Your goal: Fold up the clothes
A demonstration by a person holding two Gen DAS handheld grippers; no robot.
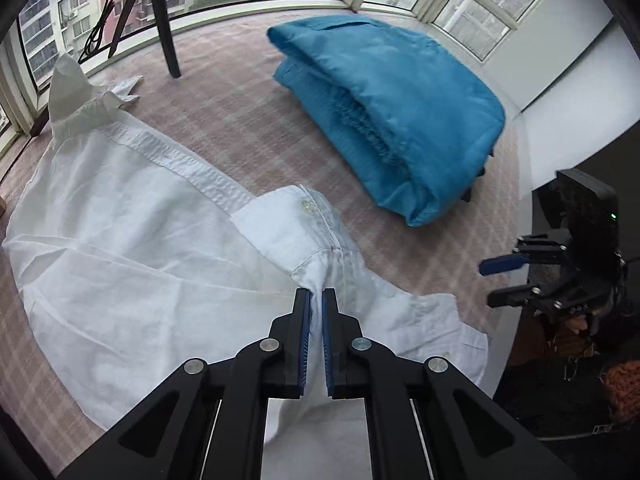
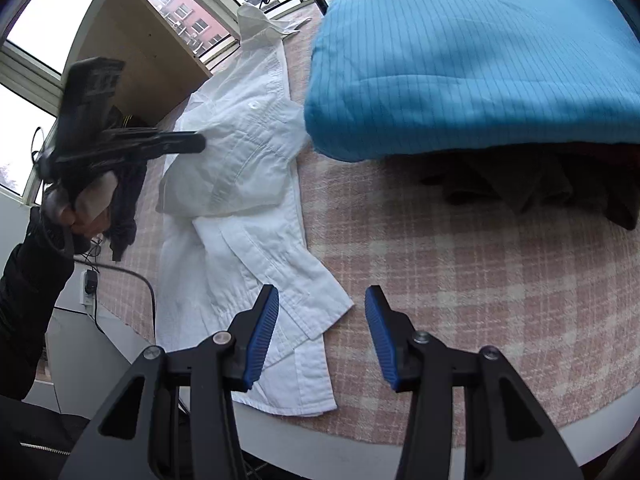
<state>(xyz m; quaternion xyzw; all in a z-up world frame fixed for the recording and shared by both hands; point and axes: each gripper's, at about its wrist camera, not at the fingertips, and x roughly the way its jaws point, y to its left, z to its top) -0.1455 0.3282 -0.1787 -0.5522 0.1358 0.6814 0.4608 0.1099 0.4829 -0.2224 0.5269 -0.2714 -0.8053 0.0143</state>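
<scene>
My table is covered with a pink and white checked cloth, and the white shirt lies spread over its left part, reaching to the near edge. It is rumpled rather than flat. Its collar stands up at the far left end, and the stitched button strip runs from there toward me. One sleeve is drawn across the body, its buttoned cuff lifted into a ridge. A second cuff lies flat near the table's near edge, just left of my right gripper.

To the right, farther back, sits a folded blue garment on top of darker clothes; its near left corner just meets the shirt in the right wrist view.

My left gripper is clenched on the shirt's sleeve just below the cuff, with the white cloth bunched up between the blue pads.

My right gripper hangs above the checked cloth with its jaws apart and nothing between them. Its left finger overlaps the edge of the flat cuff in the picture, though I cannot tell whether it touches.
</scene>
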